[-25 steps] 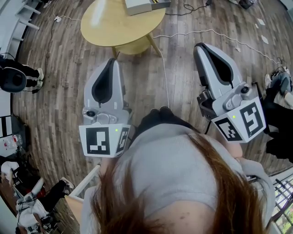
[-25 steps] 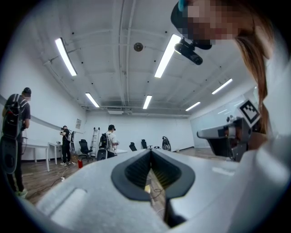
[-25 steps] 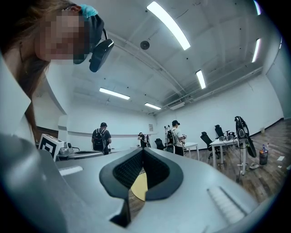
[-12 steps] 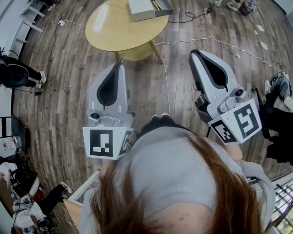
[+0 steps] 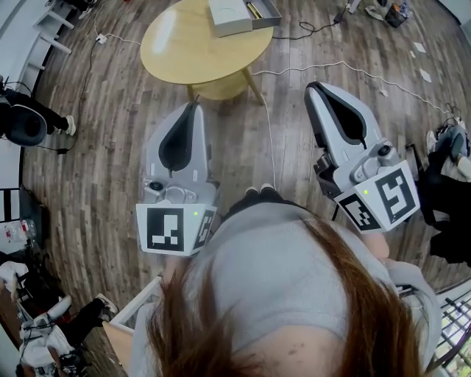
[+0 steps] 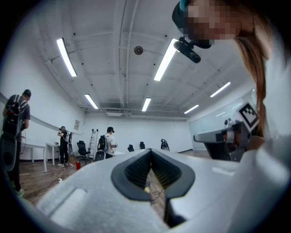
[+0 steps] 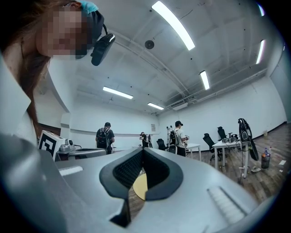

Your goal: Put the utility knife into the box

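Ops: Status, left to right. Left gripper (image 5: 195, 104): jaws fully closed, tips meeting, nothing between them. Round table (image 5: 184, 51) ahead, well apart from both grippers. One box (image 5: 228, 18) on its far side, open.

Lead: Knife?

Ops: Probably the utility knife (image 5: 253, 9): thin yellow-dark strip lying in the box's right half. Too small to confirm. Right gripper (image 5: 312, 87): closed as well, empty.

Lead: Risks?

Ops: White cable (image 5: 269, 140) crosses the floor between person and table, so it could snag a foot on approach. Box sits near the table edge, and a nudge from a closed gripper could shove it off.

Lead: Counts?

Ops: Two grippers, one table, one box, one possible knife.
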{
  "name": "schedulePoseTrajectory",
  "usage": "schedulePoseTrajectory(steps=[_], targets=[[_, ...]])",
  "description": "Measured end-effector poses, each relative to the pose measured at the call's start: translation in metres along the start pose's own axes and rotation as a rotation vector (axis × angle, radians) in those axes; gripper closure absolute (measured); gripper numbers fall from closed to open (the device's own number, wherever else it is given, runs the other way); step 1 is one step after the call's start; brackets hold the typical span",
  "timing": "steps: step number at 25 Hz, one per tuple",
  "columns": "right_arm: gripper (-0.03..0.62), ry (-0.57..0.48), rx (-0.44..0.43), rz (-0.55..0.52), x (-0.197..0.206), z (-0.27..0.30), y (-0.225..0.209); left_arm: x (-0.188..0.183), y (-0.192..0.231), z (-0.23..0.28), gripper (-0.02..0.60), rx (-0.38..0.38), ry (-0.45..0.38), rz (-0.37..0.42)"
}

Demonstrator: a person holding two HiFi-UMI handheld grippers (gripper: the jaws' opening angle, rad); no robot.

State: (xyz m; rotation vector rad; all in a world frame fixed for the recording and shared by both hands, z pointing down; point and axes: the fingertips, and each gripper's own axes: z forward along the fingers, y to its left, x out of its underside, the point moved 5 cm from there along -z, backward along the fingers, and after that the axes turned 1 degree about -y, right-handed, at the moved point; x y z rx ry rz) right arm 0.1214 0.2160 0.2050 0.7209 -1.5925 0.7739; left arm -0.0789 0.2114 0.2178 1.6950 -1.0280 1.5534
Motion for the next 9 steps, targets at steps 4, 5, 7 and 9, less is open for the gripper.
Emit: schedulePoseTrajectory(steps=[4, 5, 7, 9], targets=[[0.589, 0.000, -0.005, 0.002, 0.0007, 0.0034, 0.0018, -0.0007, 0.0031, -0.0017, 0.588, -0.007, -0.002, 0.000], [0.589, 0.000, -0.005, 0.001, 0.0008, 0.0037, 0.0025, -0.0009, 0.0036, -0.0025, 0.588, -0.008, -0.002, 0.001], [0.589, 0.001, -0.007, 0.000, 0.0011, 0.0041, 0.0044, -0.0008, 0.0045, -0.0044, 0.588, -0.012, -0.001, 0.001], [0.589, 0.002, -0.010, -0.001, 0.0014, 0.0043, 0.0066, -0.0003, 0.0053, -0.0063, 0.588, -0.016, 0.000, 0.001]])
